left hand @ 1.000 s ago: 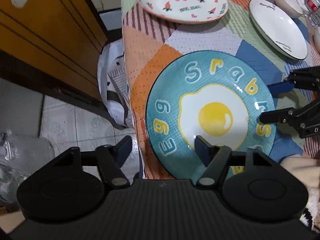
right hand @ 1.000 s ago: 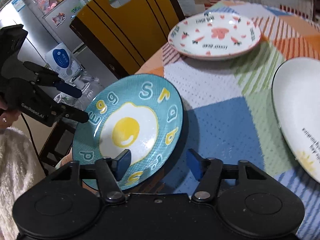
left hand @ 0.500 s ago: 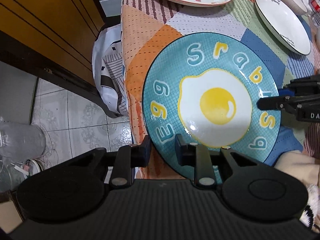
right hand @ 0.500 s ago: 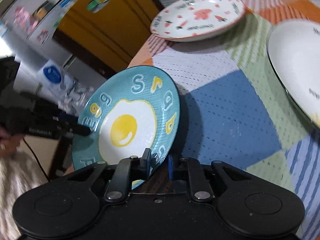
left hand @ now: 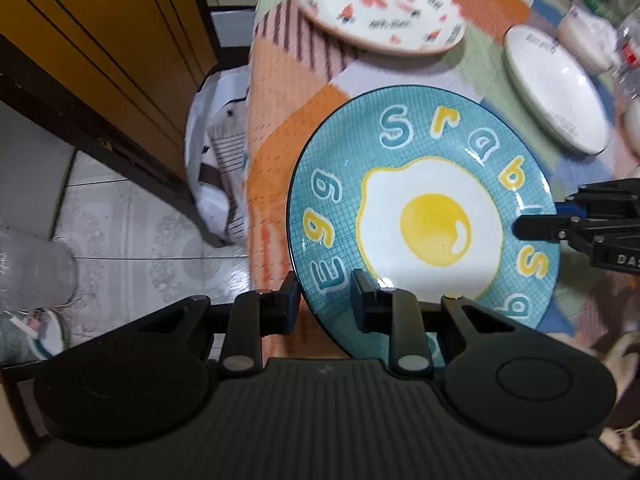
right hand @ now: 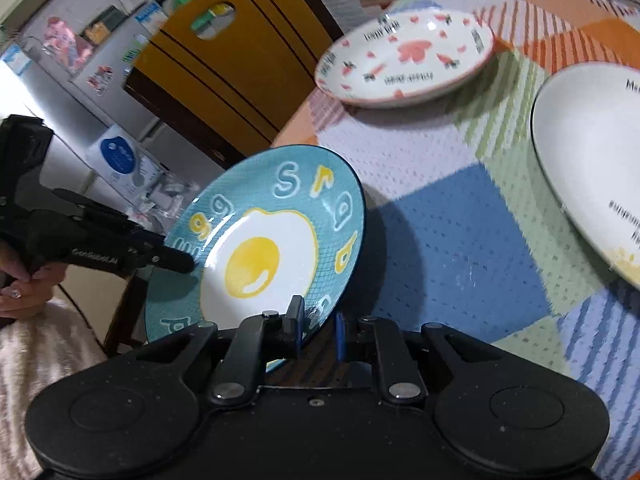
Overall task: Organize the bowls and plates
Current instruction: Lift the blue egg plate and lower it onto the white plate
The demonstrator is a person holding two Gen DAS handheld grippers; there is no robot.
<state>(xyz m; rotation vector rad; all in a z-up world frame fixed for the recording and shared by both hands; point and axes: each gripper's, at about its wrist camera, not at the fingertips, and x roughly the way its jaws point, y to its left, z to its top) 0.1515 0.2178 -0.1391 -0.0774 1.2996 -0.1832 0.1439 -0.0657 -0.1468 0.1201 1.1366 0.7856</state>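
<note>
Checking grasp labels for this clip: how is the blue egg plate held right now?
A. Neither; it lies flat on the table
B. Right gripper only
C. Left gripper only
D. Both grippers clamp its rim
D: the left gripper and the right gripper each pinch opposite edges of the blue egg plate.

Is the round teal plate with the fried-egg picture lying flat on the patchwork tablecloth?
No, the teal egg plate is tilted up, clamped at opposite rims by both grippers.
</note>
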